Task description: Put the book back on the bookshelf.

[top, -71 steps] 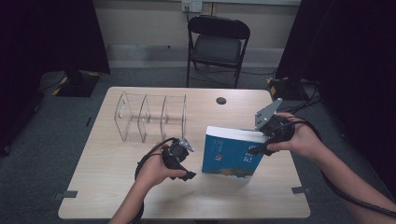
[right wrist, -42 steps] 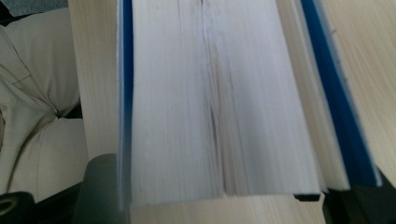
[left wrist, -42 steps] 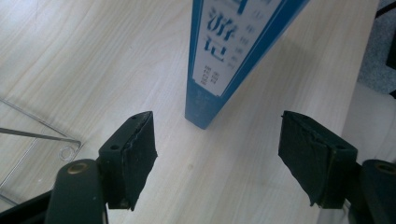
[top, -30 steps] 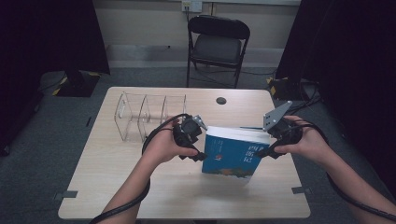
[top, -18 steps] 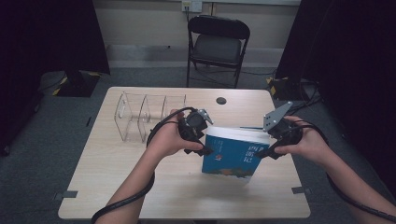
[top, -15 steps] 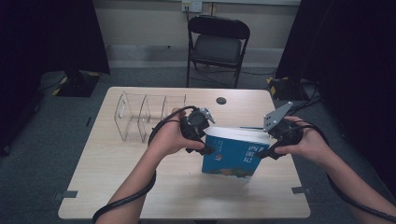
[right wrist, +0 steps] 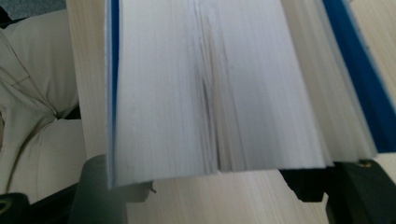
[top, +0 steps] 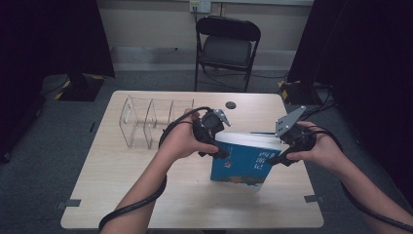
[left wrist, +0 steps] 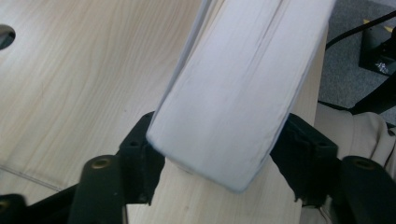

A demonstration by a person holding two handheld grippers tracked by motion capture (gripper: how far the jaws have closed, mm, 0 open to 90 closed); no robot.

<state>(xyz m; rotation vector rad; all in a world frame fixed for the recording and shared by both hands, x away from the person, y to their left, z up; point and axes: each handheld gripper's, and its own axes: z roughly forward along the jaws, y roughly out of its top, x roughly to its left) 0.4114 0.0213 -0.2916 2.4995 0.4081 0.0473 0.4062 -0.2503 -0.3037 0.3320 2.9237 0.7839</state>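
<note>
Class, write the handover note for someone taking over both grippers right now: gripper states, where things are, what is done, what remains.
Left gripper: shut on the blue book, at its left end.
Right gripper: shut on the book's right end.
The book is tilted up on the table, right of the clear divided rack, apart from it.
Done: two-sided grip, book raised on edge.
Left, probably: carry the book into a rack slot; none holds it yet.

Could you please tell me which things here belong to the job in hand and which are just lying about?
In use: book, left gripper, right gripper.
Lying about: clear organizer, chair, table.
</note>
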